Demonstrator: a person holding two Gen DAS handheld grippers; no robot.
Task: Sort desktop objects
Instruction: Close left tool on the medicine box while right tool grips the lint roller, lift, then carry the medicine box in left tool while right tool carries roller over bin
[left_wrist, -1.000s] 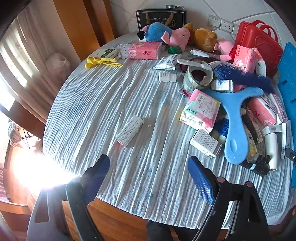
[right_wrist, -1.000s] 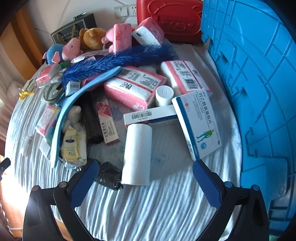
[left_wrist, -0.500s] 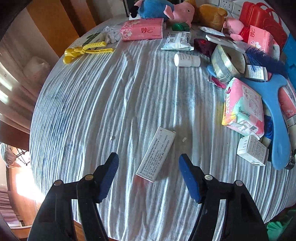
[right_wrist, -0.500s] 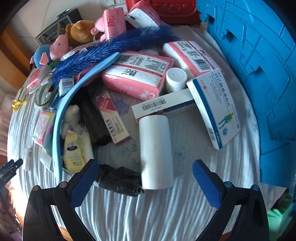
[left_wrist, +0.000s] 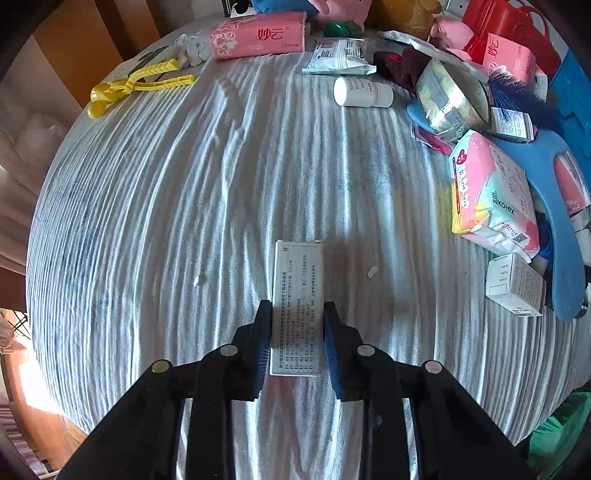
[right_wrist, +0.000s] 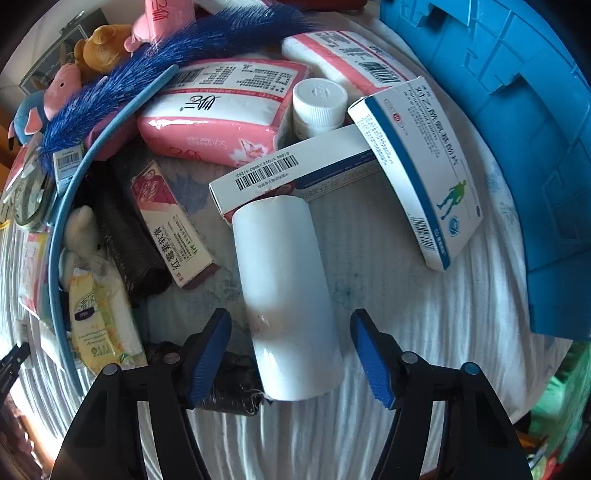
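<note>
While closing, left gripper (left_wrist: 297, 314) pinches light, stiff carton (left_wrist: 297, 306) (crushable); right gripper (right_wrist: 291, 332) straddles slippery roll (right_wrist: 286, 295), pads apart.

Wrinkled striped cloth (left_wrist: 184, 192), matt cardboard box (left_wrist: 297, 295), glossy plastic tissue pack (right_wrist: 218, 114), smooth white roll (right_wrist: 288, 288).

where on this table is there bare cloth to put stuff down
Widest bare patch: the striped cloth between the yellow clip, pink tissue pack, white bottle and flat box. Smaller one: right of the white roll, below the blue-white box. The pile around the blue paddle is crowded.
</note>
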